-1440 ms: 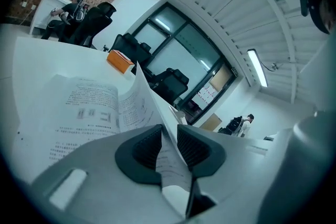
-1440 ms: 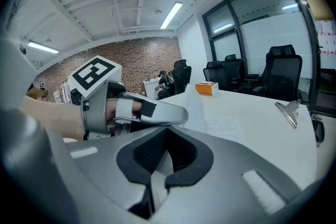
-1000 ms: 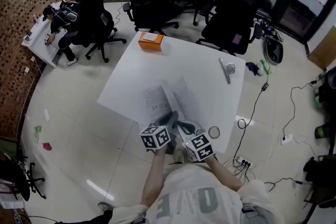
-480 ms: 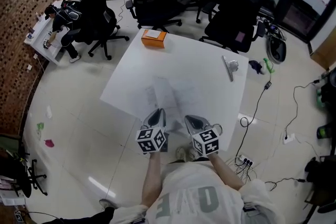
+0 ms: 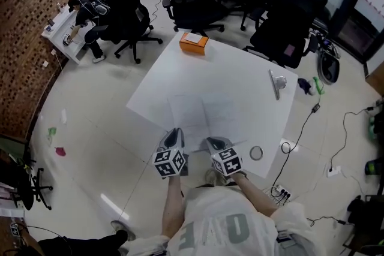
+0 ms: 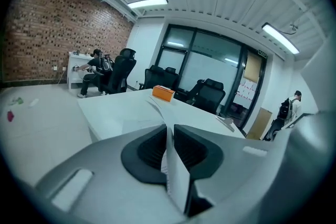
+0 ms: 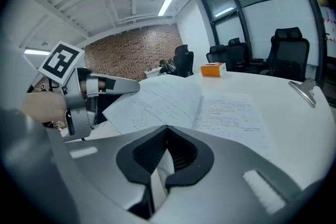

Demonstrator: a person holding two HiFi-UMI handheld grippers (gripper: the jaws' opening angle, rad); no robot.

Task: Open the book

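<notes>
The white worktop [image 5: 240, 78] carries the book [image 5: 204, 114] close to its near edge, well apart from the orange box [image 5: 194, 42] at the far edge, the metal clip [image 5: 276, 84] near the right edge and the roll of tape [image 5: 256, 153] by the near right corner. The book lies open, with the left-hand page [image 7: 157, 97] and the right-hand page [image 7: 231, 113] spread to either side of the spine. My left gripper [image 5: 176, 130] is at the near left corner of the book. Its jaws are pinched together on a thin white sheet that runs edge-on between them, and I take this for the left-hand page. My right gripper [image 5: 210, 141] has its jaws pressed together too, with a pale sliver of paper caught between them, probably the near edge of the right-hand page. The risk I see is in the paper. With both pairs of jaws nipping single sheets, drawing my hands apart or back toward me could crease or tear a page. It could also drag the light book off the near edge. If I let go while a sheet is bowed, it may spring over and half close the book. A second ago a leaf stood up over the middle of the book and my jaws reached in over the pages. Now the pages lie flat and both grippers sit back at the near edge.
</notes>
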